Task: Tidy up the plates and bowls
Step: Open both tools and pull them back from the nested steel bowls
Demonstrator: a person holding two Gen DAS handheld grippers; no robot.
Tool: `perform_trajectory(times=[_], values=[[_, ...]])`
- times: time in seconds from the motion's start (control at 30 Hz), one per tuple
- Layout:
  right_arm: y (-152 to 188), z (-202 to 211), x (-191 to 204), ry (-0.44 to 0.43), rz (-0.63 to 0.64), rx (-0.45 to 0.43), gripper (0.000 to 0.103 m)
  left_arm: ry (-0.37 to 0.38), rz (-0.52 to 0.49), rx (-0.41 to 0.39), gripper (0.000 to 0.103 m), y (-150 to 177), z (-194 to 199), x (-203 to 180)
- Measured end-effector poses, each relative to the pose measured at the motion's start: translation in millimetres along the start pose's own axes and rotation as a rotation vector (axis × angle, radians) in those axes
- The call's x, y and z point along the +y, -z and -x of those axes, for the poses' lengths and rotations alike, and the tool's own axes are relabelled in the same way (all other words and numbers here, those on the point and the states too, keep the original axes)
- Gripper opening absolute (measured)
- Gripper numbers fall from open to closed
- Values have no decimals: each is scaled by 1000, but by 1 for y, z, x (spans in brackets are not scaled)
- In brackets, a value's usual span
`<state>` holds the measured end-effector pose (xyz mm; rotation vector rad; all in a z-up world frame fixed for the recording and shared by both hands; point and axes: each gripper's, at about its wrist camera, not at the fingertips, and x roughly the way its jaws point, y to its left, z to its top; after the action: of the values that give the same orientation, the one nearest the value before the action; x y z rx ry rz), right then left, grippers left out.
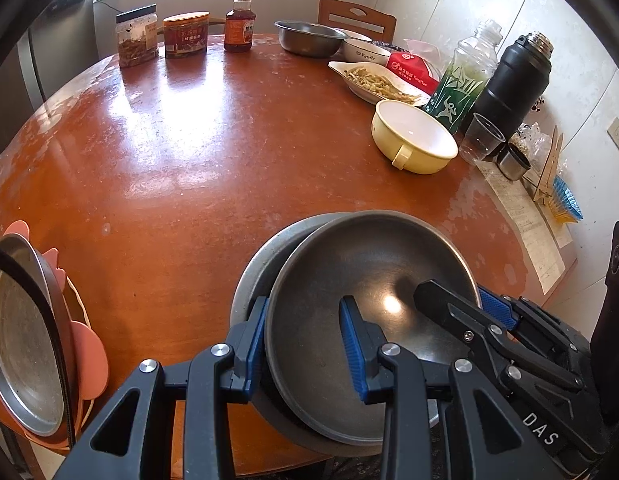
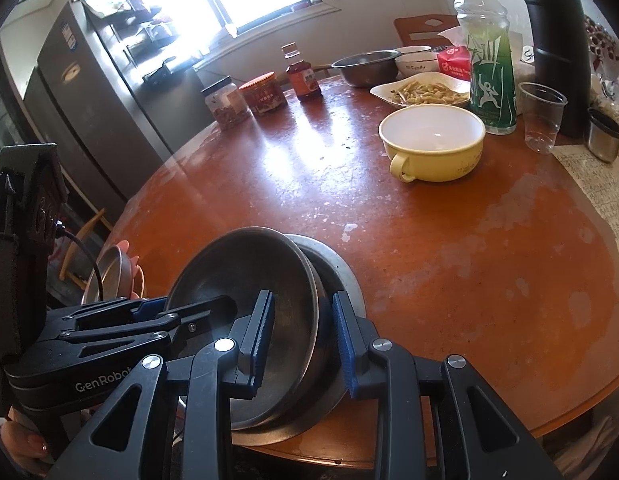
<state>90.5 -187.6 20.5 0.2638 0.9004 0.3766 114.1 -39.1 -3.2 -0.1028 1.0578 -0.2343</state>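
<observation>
A dark metal bowl (image 1: 361, 280) sits tilted inside a wider steel plate (image 1: 253, 264) at the near edge of the round brown table (image 1: 169, 152). My left gripper (image 1: 305, 348) straddles the bowl's left rim, one finger outside and one inside, jaws open. My right gripper (image 2: 303, 340) straddles the bowl's (image 2: 237, 264) right rim over the plate (image 2: 341, 268) the same way, also open. Each gripper shows in the other's view. A yellow handled bowl (image 1: 413, 136) stands farther right; it also shows in the right wrist view (image 2: 433, 140).
A steel plate on pink dishes (image 1: 25, 340) stands off the table's left edge. At the back are jars (image 1: 137, 36), a sauce bottle (image 1: 238, 20), a steel basin (image 1: 309, 38), a white bowl (image 1: 365, 52), a dish of food (image 1: 373, 80), a green bottle (image 1: 461, 76), a black flask (image 1: 513, 84) and a plastic cup (image 1: 479, 138).
</observation>
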Motion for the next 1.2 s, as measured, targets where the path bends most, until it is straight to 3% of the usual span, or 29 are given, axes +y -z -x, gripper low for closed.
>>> perform_trajectory(times=[0.4, 1.2], values=[[0, -1, -1, -2, -11, -5, 34, 19, 3, -17, 35, -1, 1, 3], [-8, 12, 2, 1, 15, -66, 55, 11, -22, -67, 38, -1, 14, -1]])
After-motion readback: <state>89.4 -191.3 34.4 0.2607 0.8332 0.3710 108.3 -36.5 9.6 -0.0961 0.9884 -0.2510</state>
